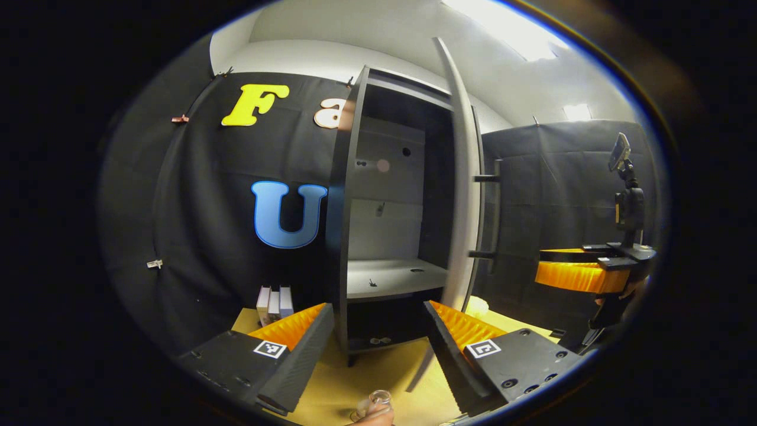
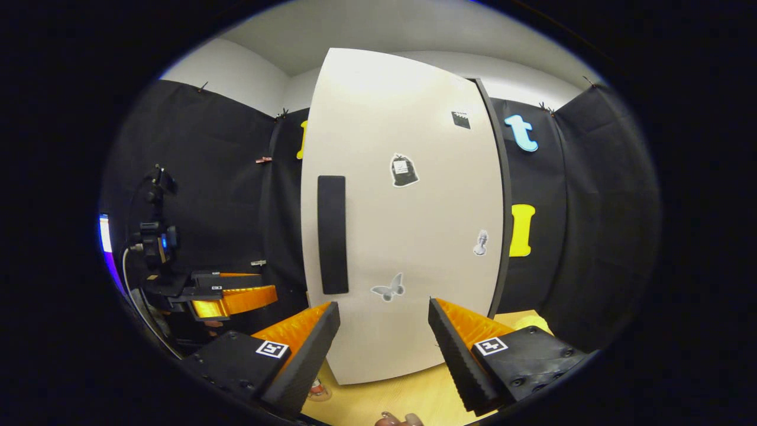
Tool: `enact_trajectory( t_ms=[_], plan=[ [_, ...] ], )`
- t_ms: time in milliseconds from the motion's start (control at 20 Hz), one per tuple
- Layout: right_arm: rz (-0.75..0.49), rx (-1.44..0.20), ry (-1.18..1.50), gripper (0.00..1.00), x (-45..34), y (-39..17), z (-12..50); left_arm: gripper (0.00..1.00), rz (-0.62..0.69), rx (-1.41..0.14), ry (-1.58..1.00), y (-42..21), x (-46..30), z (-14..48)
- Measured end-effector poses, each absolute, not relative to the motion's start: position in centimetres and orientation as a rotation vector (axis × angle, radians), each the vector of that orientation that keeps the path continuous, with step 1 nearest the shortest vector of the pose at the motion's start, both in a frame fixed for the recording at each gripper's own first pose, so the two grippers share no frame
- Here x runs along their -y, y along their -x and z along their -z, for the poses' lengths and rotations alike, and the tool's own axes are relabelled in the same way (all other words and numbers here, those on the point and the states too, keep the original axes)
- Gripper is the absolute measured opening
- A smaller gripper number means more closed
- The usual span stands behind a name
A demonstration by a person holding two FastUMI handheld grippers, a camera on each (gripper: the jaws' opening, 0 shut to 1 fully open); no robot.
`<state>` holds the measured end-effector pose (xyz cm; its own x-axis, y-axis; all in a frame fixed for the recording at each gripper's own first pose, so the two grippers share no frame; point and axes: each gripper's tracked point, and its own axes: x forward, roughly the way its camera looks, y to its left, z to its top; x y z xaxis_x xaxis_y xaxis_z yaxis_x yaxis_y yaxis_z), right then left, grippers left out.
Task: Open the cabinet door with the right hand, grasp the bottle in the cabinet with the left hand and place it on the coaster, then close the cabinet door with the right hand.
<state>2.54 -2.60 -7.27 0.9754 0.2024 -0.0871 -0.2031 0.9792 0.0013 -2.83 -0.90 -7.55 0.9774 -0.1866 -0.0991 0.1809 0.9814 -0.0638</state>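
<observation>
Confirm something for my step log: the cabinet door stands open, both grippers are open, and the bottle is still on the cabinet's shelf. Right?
Not quite. In the left gripper view the shelf is bare; the bottle stands on the table below the left gripper. The cabinet door is open, and the right gripper is open too.

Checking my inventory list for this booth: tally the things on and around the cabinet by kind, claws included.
Cabinet: 1
Door stickers: 4
Small boxes beside the cabinet: 3
Bottle: 1
Claws, both open: 2 (left claw, right claw)
Total: 11
</observation>
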Motion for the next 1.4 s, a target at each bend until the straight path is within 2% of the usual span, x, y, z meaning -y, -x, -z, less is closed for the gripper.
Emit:
enact_trajectory(
  t_ms=[250,450,650,1400],
  plan=[
    [-0.092,-0.02,0.131,0.98,5.5,-6.4,7.9,0.95,0.133,-0.09,0.061,2.3,2.5,7.5],
    [-0.057,-0.012,0.138,0.98,6.5,-7.4,8.2,0.95,0.102,-0.102,0.089,0.9,3.8,7.9],
    [-0.094,0.023,0.052,0.98,6.0,-7.9,7.4,0.95,0.084,-0.107,0.105,0.0,4.7,7.9],
    [-0.032,-0.02,0.078,0.98,8.6,-7.3,9.3,0.95,0.126,-0.096,0.058,-1.9,7.2,7.6]
  ],
)
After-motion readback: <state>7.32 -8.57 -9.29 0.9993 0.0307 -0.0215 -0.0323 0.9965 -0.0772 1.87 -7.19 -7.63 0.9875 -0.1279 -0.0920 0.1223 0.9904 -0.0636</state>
